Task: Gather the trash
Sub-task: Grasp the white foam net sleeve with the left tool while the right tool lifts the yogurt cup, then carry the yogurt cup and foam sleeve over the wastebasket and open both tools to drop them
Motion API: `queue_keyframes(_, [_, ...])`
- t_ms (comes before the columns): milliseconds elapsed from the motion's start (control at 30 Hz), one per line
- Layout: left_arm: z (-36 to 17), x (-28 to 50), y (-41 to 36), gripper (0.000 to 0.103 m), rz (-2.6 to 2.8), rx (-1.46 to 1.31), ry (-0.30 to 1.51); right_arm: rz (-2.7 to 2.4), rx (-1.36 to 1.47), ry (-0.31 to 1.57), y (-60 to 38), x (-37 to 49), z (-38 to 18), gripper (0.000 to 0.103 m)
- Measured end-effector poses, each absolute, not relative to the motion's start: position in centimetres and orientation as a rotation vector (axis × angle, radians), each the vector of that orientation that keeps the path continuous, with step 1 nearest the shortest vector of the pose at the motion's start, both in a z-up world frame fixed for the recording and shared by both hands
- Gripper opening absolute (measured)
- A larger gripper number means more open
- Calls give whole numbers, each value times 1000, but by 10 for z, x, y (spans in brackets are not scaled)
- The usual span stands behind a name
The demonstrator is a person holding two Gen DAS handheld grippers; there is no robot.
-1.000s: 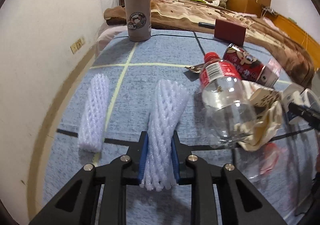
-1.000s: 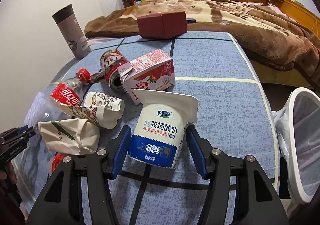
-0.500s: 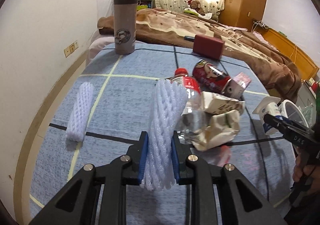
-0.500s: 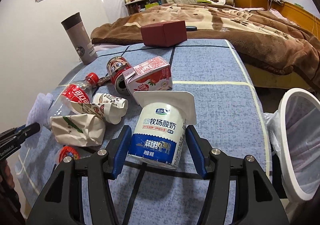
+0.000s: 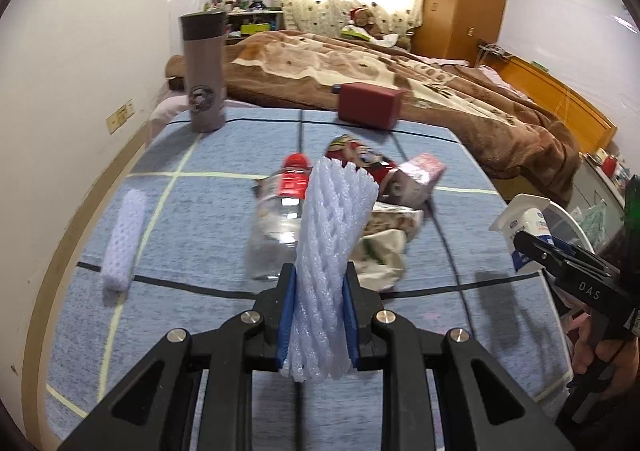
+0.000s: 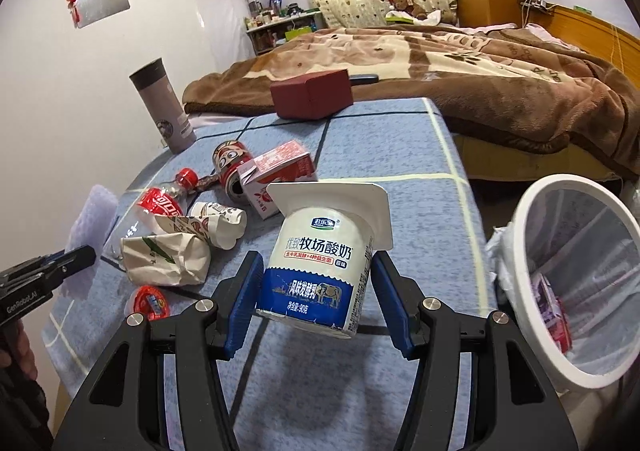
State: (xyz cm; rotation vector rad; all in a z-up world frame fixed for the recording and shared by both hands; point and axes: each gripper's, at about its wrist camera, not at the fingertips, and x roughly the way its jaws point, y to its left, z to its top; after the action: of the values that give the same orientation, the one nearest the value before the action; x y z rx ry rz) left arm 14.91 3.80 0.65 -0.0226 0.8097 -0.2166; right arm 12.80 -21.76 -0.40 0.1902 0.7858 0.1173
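The left gripper [image 5: 319,315] has its jaws squeezed narrow on a white foam net sleeve [image 5: 330,251], held up clear of the bench [image 5: 224,155] with its free end pointing away from the camera. The right gripper [image 6: 320,299] has its jaws set wide and clamped on a yogurt cup [image 6: 320,263] (blue band at the base, lid flap peeled up), lifted off the bench near its right edge, just beside the white trash bin [image 6: 576,279] that stands past that edge. A second foam sleeve [image 5: 122,243] lies flat near the left edge. Mid-bench sit a clear plastic bottle [image 5: 276,227], crumpled paper cups [image 6: 168,259], a red can [image 6: 228,167] and a small carton [image 6: 280,171]. A grey tumbler [image 5: 204,71] stands upright at the far left corner, a dark red box [image 5: 370,105] along the far edge.
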Motion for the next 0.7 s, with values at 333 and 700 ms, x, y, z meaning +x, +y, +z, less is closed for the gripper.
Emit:
queue_keyframes(333, [17,142,-15,23,-313,-15,788,64,216,747,-257,106,8,57])
queue_keyframes(700, [22,143,-96,23,-467,1,785,-32,237,720,-306,88,14,57])
